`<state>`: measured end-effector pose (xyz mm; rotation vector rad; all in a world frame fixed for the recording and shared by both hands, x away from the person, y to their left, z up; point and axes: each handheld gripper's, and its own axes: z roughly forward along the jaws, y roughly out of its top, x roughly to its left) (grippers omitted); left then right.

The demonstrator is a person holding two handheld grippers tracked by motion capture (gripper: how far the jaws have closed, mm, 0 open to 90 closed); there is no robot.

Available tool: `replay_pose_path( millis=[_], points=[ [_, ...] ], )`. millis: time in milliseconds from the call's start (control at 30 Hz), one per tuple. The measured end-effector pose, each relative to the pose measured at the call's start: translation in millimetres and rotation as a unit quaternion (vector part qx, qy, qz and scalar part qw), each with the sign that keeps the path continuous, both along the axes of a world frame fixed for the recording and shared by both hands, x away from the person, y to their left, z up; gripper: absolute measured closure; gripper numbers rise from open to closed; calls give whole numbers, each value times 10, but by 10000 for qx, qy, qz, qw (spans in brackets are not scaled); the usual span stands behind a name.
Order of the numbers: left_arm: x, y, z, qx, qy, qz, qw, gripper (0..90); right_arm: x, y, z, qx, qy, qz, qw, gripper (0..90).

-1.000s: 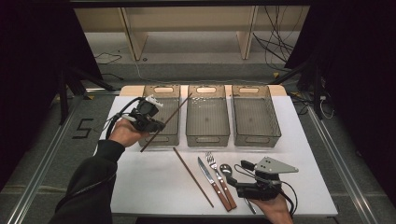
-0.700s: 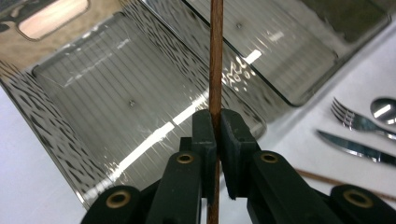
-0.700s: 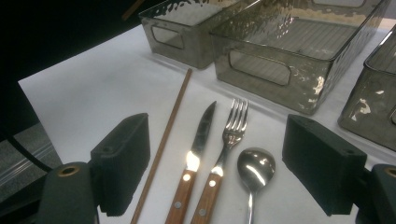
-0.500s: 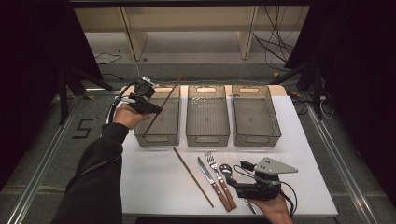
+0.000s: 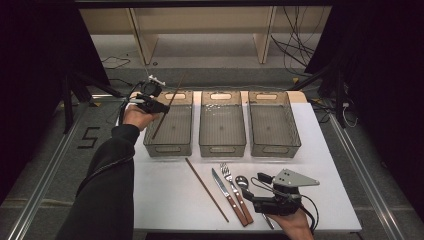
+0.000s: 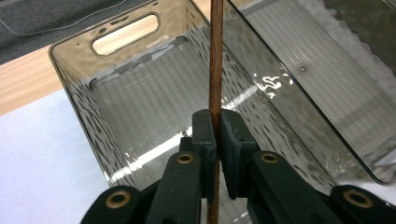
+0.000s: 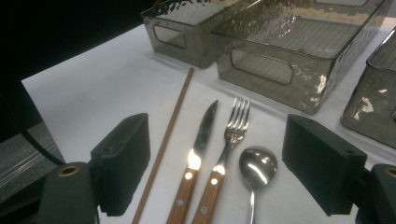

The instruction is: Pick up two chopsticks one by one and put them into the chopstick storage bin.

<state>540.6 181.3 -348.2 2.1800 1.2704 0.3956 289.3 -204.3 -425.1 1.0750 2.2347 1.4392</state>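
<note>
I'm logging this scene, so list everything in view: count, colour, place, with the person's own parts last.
bins: three, smoky clear, side by side at the table's far side.
held chopstick: one, brown, above the left bin.
lying chopstick: one, brown, near side of the table.
knife: one, wooden handle, right of it.
fork: one, wooden handle, beside the knife.
spoon: one, silver, rightmost.
table: one, white.
left gripper: black fingers shut on the held chopstick.
right gripper: black, open, near the cutlery.
</note>
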Motion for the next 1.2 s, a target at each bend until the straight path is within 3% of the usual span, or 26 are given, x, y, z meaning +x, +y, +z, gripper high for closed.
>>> replay_pose_path(
  millis=[433, 800, 1000, 1200],
  points=[
    [91, 62, -158, -67, 106, 286, 9995, 844, 3, 5, -8, -14, 5, 23, 10000, 242],
    [101, 58, -329, 88, 184, 396, 9990, 840, 1, 1, -9, -14, 12, 21, 10000, 244],
    [121, 97, -448, 82, 406, 476, 9980, 824, 3, 1, -10, -21, 12, 32, 10000, 244],
    [70, 93, -368, 89, 324, 463, 9984, 514, 2, 2, -12, -24, 19, 26, 10000, 244]
  ],
)
